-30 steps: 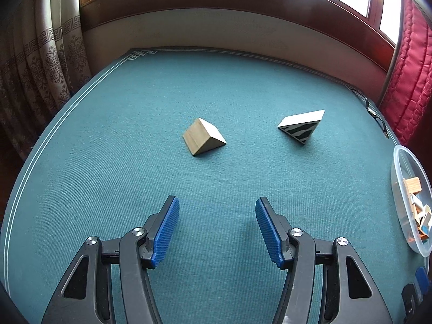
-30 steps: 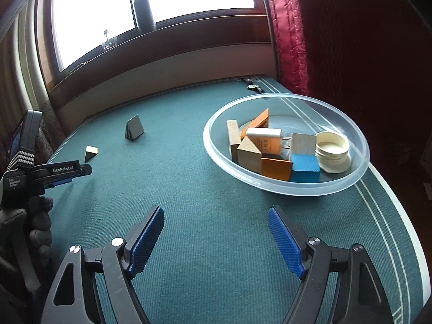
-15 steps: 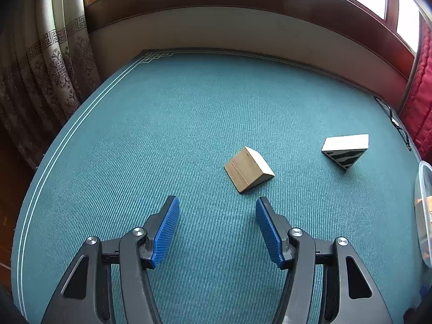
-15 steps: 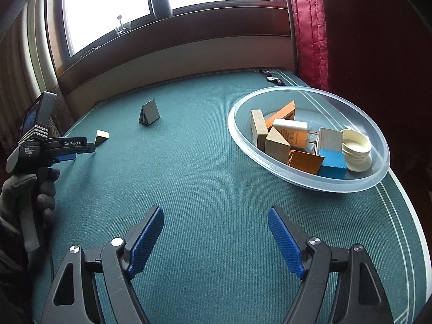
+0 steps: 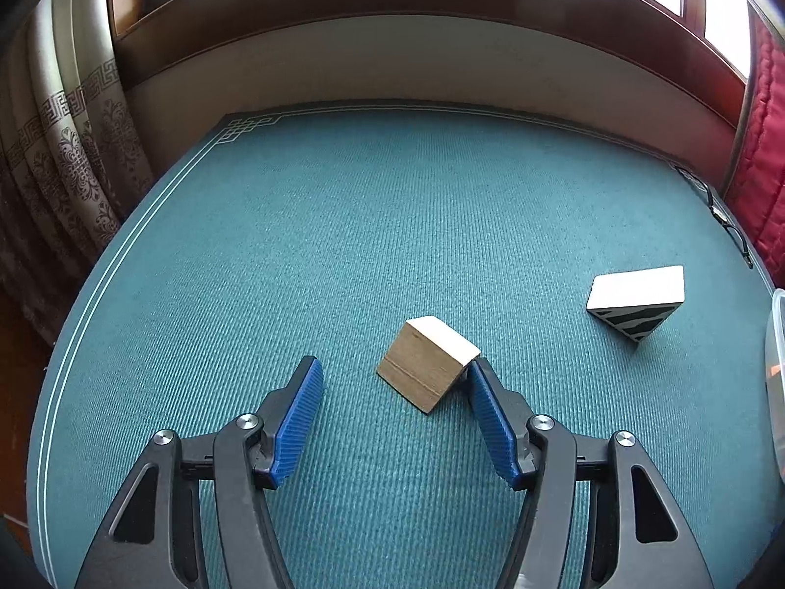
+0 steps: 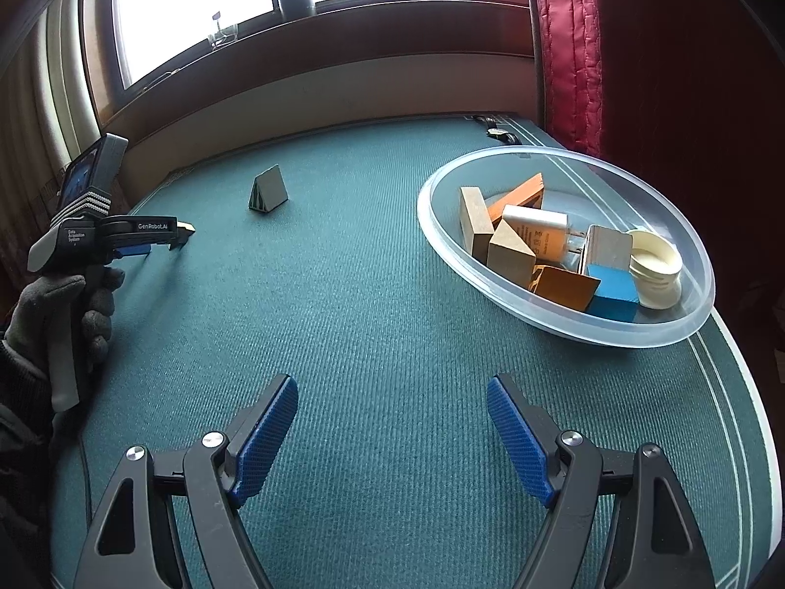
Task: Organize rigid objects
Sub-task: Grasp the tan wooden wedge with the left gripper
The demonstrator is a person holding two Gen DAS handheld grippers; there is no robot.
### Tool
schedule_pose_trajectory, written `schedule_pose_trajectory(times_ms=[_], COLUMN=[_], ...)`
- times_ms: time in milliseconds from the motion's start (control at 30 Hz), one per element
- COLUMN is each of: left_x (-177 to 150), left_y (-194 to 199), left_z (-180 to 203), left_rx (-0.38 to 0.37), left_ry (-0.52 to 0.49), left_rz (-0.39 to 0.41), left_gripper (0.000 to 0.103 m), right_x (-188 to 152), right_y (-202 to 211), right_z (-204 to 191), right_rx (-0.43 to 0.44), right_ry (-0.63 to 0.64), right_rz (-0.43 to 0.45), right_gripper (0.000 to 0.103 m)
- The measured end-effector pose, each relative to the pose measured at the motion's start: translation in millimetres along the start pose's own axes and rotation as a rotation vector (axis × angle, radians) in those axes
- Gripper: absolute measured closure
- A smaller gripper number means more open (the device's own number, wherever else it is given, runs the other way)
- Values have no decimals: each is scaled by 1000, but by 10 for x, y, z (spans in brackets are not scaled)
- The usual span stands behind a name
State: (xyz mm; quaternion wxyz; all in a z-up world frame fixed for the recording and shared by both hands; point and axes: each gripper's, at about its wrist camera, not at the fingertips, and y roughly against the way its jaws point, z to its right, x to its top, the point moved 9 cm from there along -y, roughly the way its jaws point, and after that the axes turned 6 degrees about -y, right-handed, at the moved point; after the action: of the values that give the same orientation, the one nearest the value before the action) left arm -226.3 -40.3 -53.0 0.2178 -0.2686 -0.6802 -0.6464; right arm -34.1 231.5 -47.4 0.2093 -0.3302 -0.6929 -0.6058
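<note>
A plain wooden wedge [image 5: 424,363] lies on the green cloth between the tips of my left gripper [image 5: 393,364], close against the right finger [image 5: 485,407] and apart from the left one. The jaws are opening and the pads do not press on it. Further right lies a black-and-white striped wedge [image 5: 635,302], also in the right wrist view [image 6: 267,191]. My right gripper [image 6: 392,383] hangs open over bare cloth, short of the clear bowl [image 6: 564,152] that holds several blocks. A gloved hand [image 6: 54,304] holds the left gripper [image 6: 179,240] at the left.
The bowl's rim [image 5: 775,368] shows at the right edge of the left wrist view. A wall and window sill run behind the table. Patterned curtains [image 5: 59,172] hang at the left, a red curtain [image 6: 564,49] at the right. A small dark item [image 6: 498,133] lies at the far edge.
My left gripper has moved forward to the wooden wedge, which now sits between its fingertips. The right wrist view has swung slightly, and the bowl lies further right in it.
</note>
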Motion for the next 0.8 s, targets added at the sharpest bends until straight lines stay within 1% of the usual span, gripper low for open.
schedule_pose_trajectory(times_ms=[200,233,267,333,600,800], left_x=[35,41,47,47,42,42], left_y=[-29,-27,-23,-6,52,118], left_z=[-11,-2,9,40,-10,-54], left_rx=[-26,-32,-36,-45,-51,-28], left_ry=[6,2,-4,-13,21,43], left_rz=[12,16,20,29,57,90], left_gripper=[42,47,54,65,65,65], right_x=[5,18,37,83,379,645], right_y=[-56,-70,-86,-127,-400,-820], right_z=[-68,-96,-126,-202,-537,-809], right_rx=[2,6,13,32,84,125], right_ry=[24,28,31,30,37,43], right_rz=[-25,-28,-30,-37,-51,-115], right_gripper=[20,20,20,21,21,21])
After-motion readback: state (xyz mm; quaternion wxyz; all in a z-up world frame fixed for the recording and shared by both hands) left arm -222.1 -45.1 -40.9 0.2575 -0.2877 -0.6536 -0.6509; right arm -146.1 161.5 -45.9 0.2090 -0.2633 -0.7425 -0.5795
